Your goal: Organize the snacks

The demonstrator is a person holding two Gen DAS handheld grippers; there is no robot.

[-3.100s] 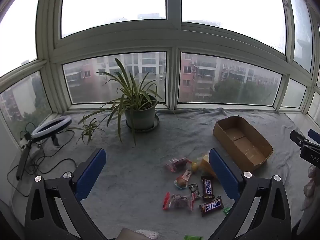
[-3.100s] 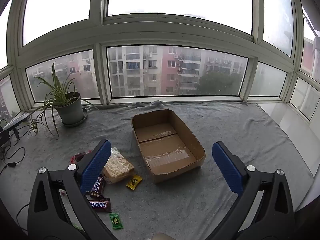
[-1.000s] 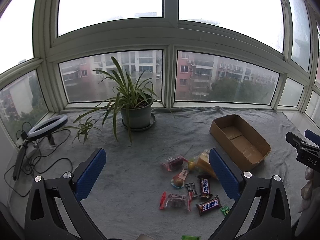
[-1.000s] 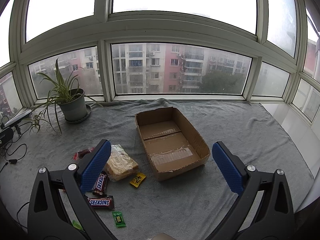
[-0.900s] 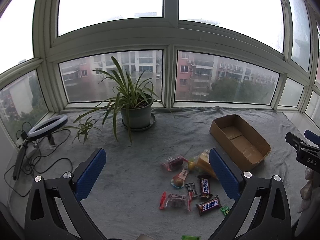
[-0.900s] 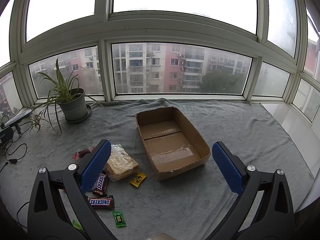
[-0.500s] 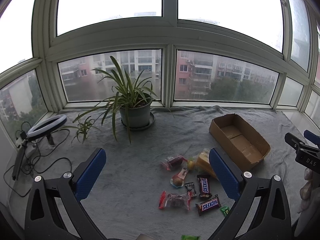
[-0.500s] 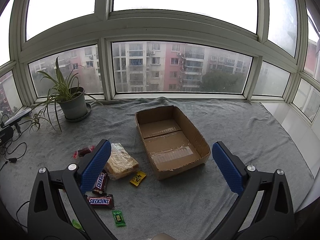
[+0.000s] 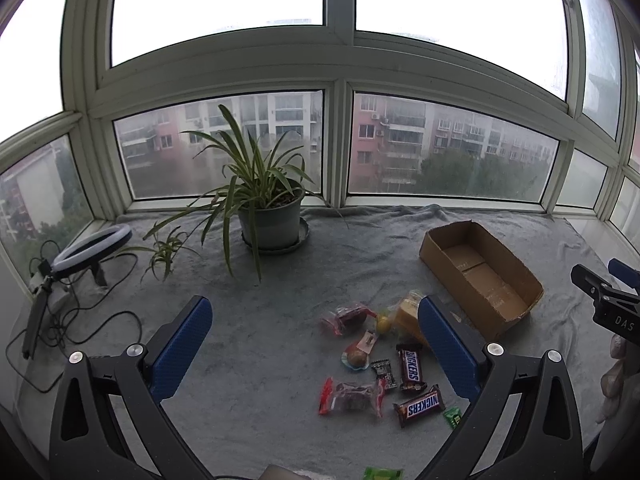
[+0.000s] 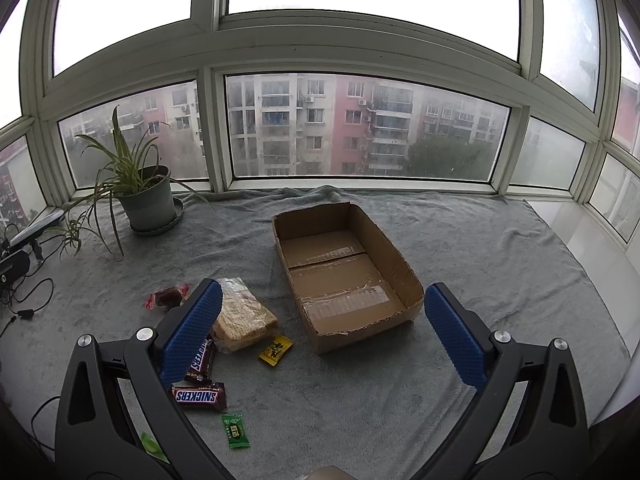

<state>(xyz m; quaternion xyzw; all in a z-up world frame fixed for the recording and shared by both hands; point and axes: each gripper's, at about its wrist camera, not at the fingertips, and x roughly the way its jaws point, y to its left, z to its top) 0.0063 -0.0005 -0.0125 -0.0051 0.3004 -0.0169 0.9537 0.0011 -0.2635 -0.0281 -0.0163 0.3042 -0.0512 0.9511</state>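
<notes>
An empty cardboard box [image 10: 345,270] lies on the grey cloth; it also shows in the left wrist view [image 9: 480,276]. Snacks lie loose to its left: two Snickers bars [image 9: 419,400] [image 10: 199,395], a wrapped sandwich [image 10: 242,314], red-wrapped sweets [image 9: 352,394], a yellow packet [image 10: 275,350] and a green packet [image 10: 236,430]. My left gripper [image 9: 316,344] is open and empty, held above the snacks. My right gripper [image 10: 320,336] is open and empty, above the box's near end. The right gripper's tip shows at the right edge of the left wrist view [image 9: 604,300].
A potted spider plant [image 9: 268,208] stands at the back near the window. A ring light [image 9: 94,246] with cables lies at the far left. The grey cloth [image 10: 480,248] covers the sill. Windows close off the back and sides.
Both grippers have drifted slightly; the view of the snacks and box has shifted a little. Both stay open and empty.
</notes>
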